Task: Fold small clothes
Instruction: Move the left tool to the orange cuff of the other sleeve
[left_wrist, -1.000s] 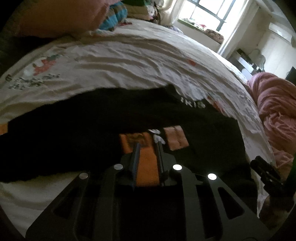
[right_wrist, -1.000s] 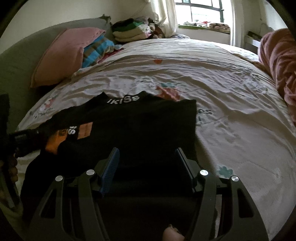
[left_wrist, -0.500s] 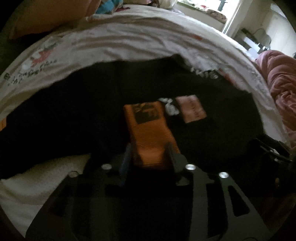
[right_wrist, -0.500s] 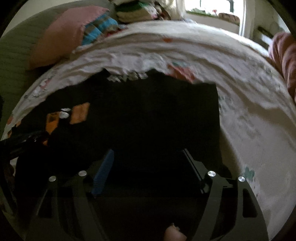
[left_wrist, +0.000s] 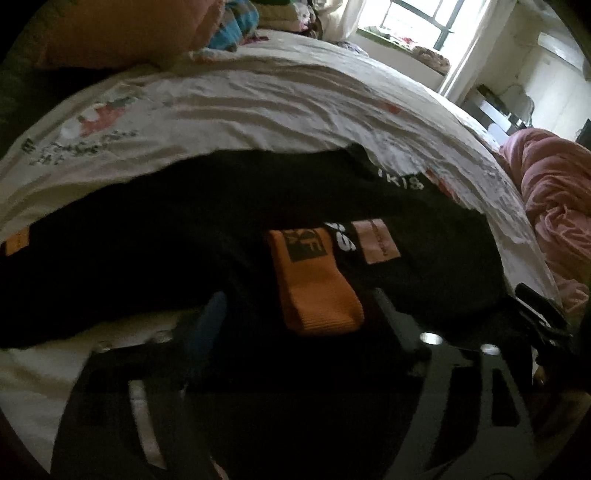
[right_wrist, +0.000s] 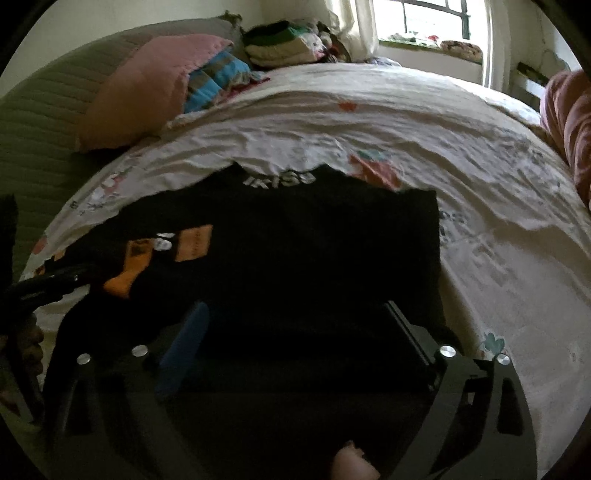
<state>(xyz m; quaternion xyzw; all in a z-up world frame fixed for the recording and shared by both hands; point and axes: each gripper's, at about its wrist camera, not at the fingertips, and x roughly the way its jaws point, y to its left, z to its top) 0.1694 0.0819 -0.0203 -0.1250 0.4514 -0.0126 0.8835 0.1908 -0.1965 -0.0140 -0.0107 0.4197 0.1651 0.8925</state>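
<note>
Evidently the black garment (right_wrist: 295, 251) lies spread on the printed bedsheet (right_wrist: 406, 122), its white-lettered neck edge toward the pillows, an orange cuff (left_wrist: 317, 288) folded in over its middle; it looks soft, light and limp, likely to sag and drag on the sheet, so I judge that hems, corners or the ribbed cuff give the surest hold; the left gripper (left_wrist: 295, 314) stands with jaws opening wide, the cuff lying between its fingers but apparently unpressed; the right gripper (right_wrist: 295, 317) also has jaws opening, spread over the dark cloth and seemingly clamping nothing; folds and layers in the black fabric vanish in shadow, so edges are hard to trace; the near hem is hidden beneath both grippers; motion blur softens the lettering.
</note>
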